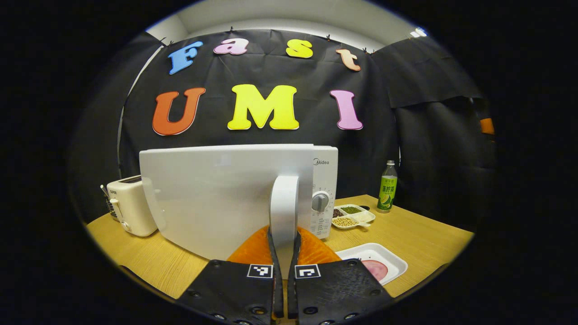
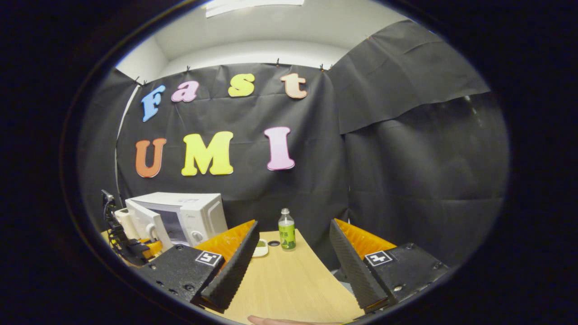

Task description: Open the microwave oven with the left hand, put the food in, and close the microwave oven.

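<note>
The white microwave [image 1: 324, 180] stands on the wooden table, and its door [image 1: 212, 198] is swung partly open toward me. My left gripper [image 1: 284, 239] is shut on the door's vertical white handle [image 1: 284, 198], one finger on each side. A white tray [image 1: 393, 262] with a pink slice of food [image 1: 378, 270] lies on the table at the lower right. In the right gripper view, my right gripper [image 2: 293, 268] is open and holds nothing, raised over the table. There the microwave [image 2: 203, 214] sits far left with its door [image 2: 144, 223] ajar and the left gripper [image 2: 135, 248] at the handle.
A white toaster [image 1: 131, 205] stands left of the microwave. A divided dish of beans [image 1: 352, 215] and a green bottle [image 1: 387, 187] are to its right. The bottle [image 2: 286, 230] stands at the table's far edge. A fingertip [image 2: 271, 320] shows at the bottom.
</note>
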Action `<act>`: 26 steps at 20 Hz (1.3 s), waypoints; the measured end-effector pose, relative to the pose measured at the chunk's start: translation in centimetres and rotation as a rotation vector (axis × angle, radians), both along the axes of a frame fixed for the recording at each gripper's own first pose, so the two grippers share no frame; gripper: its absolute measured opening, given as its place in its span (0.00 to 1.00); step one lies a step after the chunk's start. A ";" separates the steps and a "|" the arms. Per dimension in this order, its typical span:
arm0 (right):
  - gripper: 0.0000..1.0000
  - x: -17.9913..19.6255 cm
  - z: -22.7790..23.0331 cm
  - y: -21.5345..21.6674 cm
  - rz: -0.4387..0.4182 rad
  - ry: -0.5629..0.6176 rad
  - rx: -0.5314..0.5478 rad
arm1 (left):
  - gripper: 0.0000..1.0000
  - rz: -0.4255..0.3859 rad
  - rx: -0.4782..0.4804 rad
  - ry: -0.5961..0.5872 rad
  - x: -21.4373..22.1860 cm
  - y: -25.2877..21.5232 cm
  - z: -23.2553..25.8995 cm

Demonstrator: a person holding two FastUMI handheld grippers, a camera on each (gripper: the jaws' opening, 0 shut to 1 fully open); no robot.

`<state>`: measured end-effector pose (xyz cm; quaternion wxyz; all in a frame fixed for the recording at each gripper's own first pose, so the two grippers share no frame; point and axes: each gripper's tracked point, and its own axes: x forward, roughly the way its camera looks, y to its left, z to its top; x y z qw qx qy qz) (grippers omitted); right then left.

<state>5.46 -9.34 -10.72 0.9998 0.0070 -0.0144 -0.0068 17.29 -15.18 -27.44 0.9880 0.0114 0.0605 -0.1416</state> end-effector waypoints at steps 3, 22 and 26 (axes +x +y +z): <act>1.00 -1.0 -0.1 0.7 0.001 0.003 -0.005 | 0.04 0.005 0.011 -0.013 -2.2 1.8 0.2; 1.00 -3.6 -0.9 9.3 0.075 0.021 -0.015 | 0.03 0.141 -0.010 -0.073 -12.1 20.3 0.6; 1.00 -3.9 -0.9 11.3 0.099 0.015 -0.040 | 0.03 0.183 -0.002 -0.089 -12.5 23.5 0.7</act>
